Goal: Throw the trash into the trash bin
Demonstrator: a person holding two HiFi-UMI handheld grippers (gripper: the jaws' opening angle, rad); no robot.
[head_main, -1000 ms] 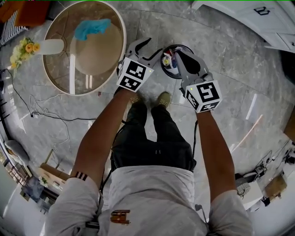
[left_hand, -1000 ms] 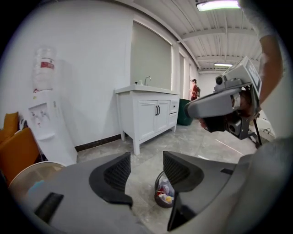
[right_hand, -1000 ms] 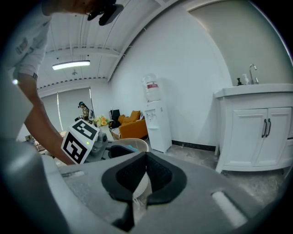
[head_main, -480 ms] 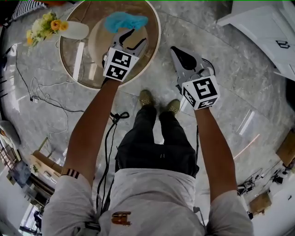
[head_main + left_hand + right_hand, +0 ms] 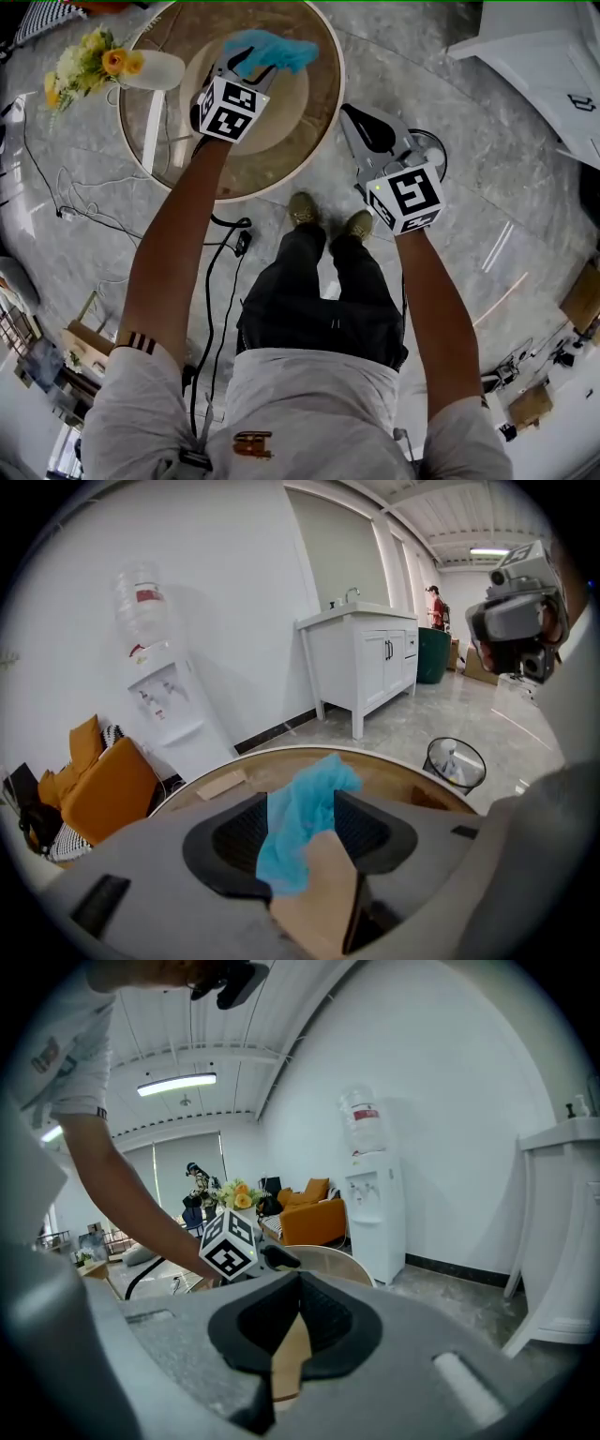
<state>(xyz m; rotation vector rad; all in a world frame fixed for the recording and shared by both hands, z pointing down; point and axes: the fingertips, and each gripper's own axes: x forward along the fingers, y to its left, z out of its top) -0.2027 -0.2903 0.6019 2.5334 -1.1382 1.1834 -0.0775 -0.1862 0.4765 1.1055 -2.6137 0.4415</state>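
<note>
Apparently illegible red bottle label (image 5: 148, 595)

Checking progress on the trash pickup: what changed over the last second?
The left gripper swung from beside the black wire-mesh trash bin out over the round tan table; the crumpled blue wad now sits between its open jaws, ungripped. The right gripper stayed near the bin, shut.

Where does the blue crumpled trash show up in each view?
Head view: blue trash at top centre, on the round table.
Left gripper view: blue trash at centre, round table behind it.
Right gripper view: not in it.
Shared landmark: the round table, which is in all three.
</note>
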